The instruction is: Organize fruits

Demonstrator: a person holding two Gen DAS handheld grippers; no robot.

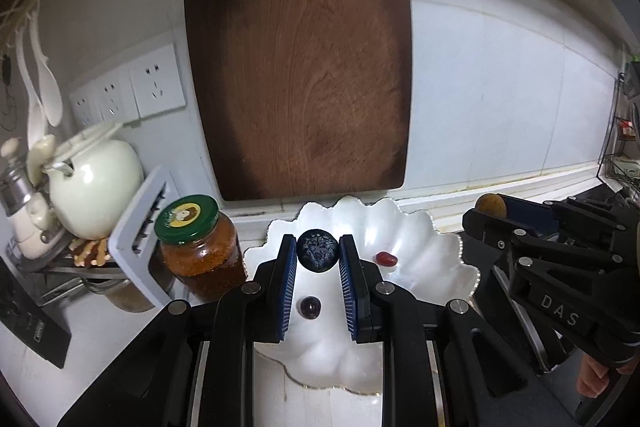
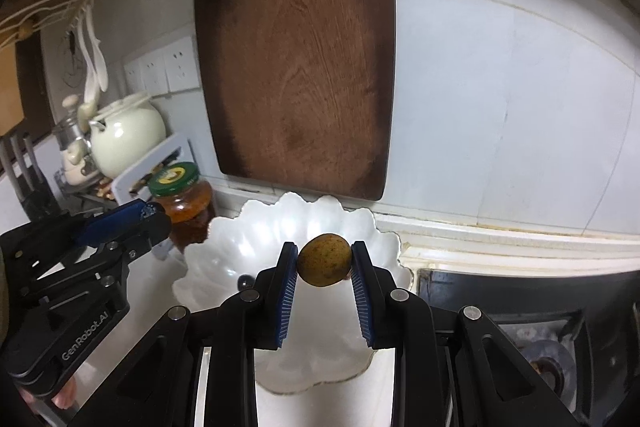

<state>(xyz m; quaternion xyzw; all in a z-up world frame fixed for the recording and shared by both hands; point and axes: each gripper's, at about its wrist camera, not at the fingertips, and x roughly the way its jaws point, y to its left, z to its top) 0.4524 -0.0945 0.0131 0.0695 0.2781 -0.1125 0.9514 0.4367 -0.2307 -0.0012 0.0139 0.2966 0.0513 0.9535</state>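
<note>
Left gripper (image 1: 318,253) clamped on a dark blue-black berry (image 1: 317,251), blue ribbed pads pressed against both its sides. Round and matte, that berry, with a pale frosty bloom and a star-shaped crown facing the camera. Held up over the white scalloped dish (image 1: 432,239), above its back half, not touching it.

Down in the dish: a small red oval fruit (image 1: 386,259) lying toward the right-hand rim, glossy, and a dark round fruit (image 1: 311,306) with a wet shine sitting nearer the front rim, showing between the left gripper's fingers. Well apart, those two.

Right gripper (image 2: 325,265) closed tight on a yellow-brown fruit (image 2: 325,259), egg-shaped, dull-skinned, speckled with darker freckles and a hint of green. Pinched from both sides, hanging above the dish's middle in the right wrist view, clear of the white surface. Same fruit visible from the left wrist view only as a brown disc at the tip of the right gripper, out beyond the dish's right rim.

Dish parked at the back edge of the counter, right under a big brown wooden cutting board (image 1: 298,67) leaning upright against the tiled wall. Amber jar with a green lid (image 1: 200,251) just beside the dish's left rim. Further left, toward the counter's back left corner, a pale green teapot (image 1: 94,191), with white wall sockets (image 1: 132,91) above it.
</note>
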